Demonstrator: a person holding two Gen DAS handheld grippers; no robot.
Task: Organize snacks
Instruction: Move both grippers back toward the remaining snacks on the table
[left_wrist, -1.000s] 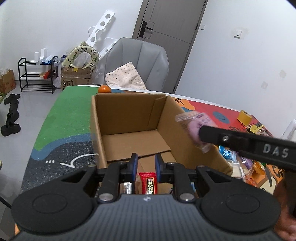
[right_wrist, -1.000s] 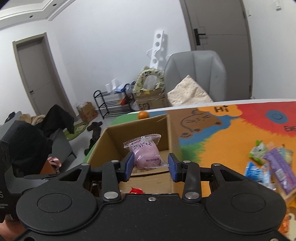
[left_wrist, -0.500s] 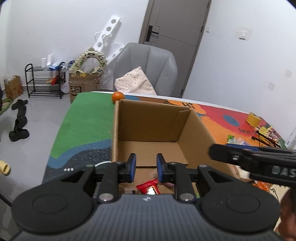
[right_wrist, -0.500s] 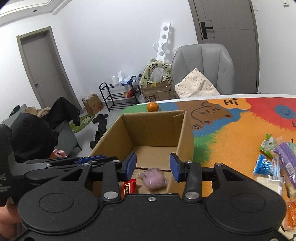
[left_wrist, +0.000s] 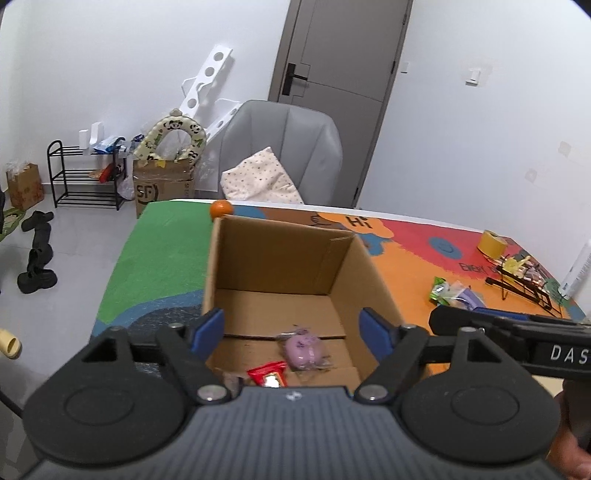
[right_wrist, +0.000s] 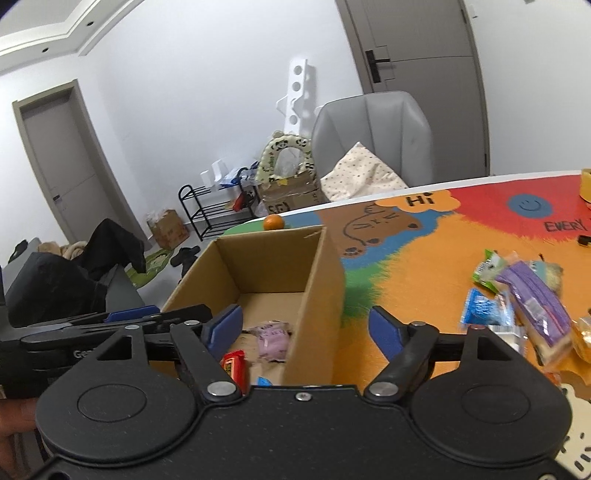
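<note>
Pink snack (left_wrist: 303, 348) now in box (left_wrist: 373, 280) (released)

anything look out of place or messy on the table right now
An orange sits alone on the mat behind the cardboard box, away from the other food. Several snack packets still lie in a loose heap on the mat. Nothing looks spilled or damaged.

The cardboard box (left_wrist: 284, 266) is plain brown corrugated paper, matt and slightly rough. Inside it, the purple snack pouch (left_wrist: 303, 350) is clear glossy film, and at its 7 o'clock the red wrapper (left_wrist: 269, 373) shines like foil. The desk (right_wrist: 424, 266) wears a printed, fuzzy-looking matt mat. The tongs of the left gripper (left_wrist: 293, 326) are matt black plastic with blue pads and bright metal rivets.
</note>
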